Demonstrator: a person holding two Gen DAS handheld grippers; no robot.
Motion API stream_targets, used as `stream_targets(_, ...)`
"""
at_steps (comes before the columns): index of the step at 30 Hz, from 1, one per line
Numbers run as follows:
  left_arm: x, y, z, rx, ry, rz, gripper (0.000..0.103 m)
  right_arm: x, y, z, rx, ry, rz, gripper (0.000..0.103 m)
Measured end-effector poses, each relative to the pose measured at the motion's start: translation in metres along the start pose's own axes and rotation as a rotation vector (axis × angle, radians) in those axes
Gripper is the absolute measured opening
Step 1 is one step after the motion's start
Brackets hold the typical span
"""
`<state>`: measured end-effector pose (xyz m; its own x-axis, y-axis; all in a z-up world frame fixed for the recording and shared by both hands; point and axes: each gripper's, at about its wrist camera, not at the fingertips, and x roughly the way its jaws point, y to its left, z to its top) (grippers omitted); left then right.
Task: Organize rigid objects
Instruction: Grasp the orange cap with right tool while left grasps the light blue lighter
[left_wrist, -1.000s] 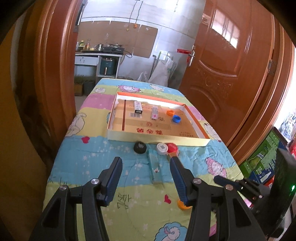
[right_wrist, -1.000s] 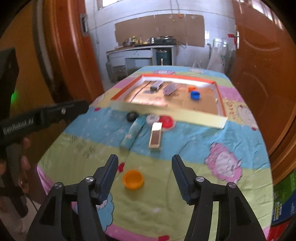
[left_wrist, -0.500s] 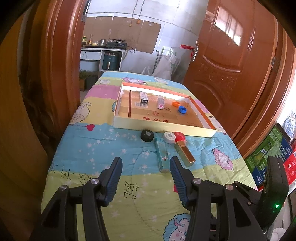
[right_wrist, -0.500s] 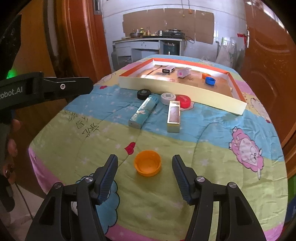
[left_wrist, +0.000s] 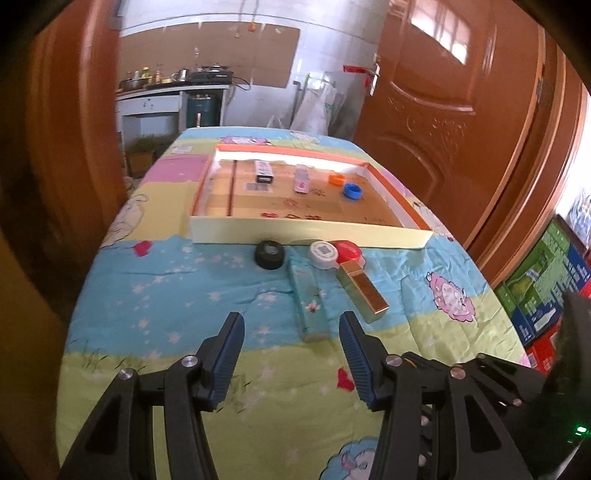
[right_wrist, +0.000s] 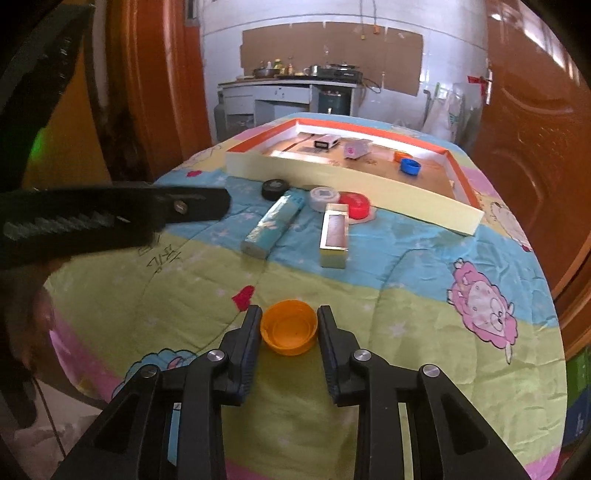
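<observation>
My right gripper (right_wrist: 289, 325) is shut on an orange bottle cap (right_wrist: 289, 327) that rests on the cartoon bedspread near the front edge. My left gripper (left_wrist: 291, 332) is open and empty above the spread, just short of a teal box (left_wrist: 308, 295). A gold box (left_wrist: 362, 286), a black cap (left_wrist: 269, 254), a white cap (left_wrist: 324, 254) and a red cap (left_wrist: 347, 251) lie in front of a shallow cardboard tray (left_wrist: 306, 234). The tray holds two small boxes, an orange cap (left_wrist: 337, 179) and a blue cap (left_wrist: 351, 192).
The table (left_wrist: 155, 280) stands in a doorway between brown doors (left_wrist: 454, 110). A kitchen counter (left_wrist: 170, 96) is behind it. Cartons (left_wrist: 550, 280) stand on the floor at the right. The left gripper's body (right_wrist: 110, 214) crosses the right wrist view at the left.
My right gripper moved forward and down and closed its fingers on the orange cap. My left gripper drifted slightly closer to the teal box and stayed open.
</observation>
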<state>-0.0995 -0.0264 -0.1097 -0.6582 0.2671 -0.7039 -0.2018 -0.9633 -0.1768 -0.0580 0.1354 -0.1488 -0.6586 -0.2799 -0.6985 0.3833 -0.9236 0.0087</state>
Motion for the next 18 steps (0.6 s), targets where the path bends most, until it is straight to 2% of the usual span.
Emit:
stream_targets(6, 0.032, -0.021, 0.014, 0.049, 0.023, 0.042, 0.053, -0.006, -0.022, -0.001, 0.053, -0.014, -0.003, 0.031)
stream_targets(12, 0.067, -0.027, 0.020, 0.042, 0.078, 0.107, 0.053, -0.011, -0.043, -0.005, 0.107, -0.026, -0.003, 0.031)
stream_targets(15, 0.074, -0.027, 0.017, 0.051, 0.084, 0.151, 0.046, -0.013, -0.051, -0.006, 0.126, -0.032, 0.002, 0.031)
stream_targets(17, 0.074, -0.028, 0.017, 0.052, 0.078, 0.165, 0.033, -0.013, -0.054, -0.008, 0.135, -0.031, 0.004, 0.031)
stream_targets(18, 0.073, -0.026, 0.016, 0.045, 0.075, 0.166, 0.031, -0.013, -0.055, -0.009, 0.140, -0.030, 0.005, 0.031)
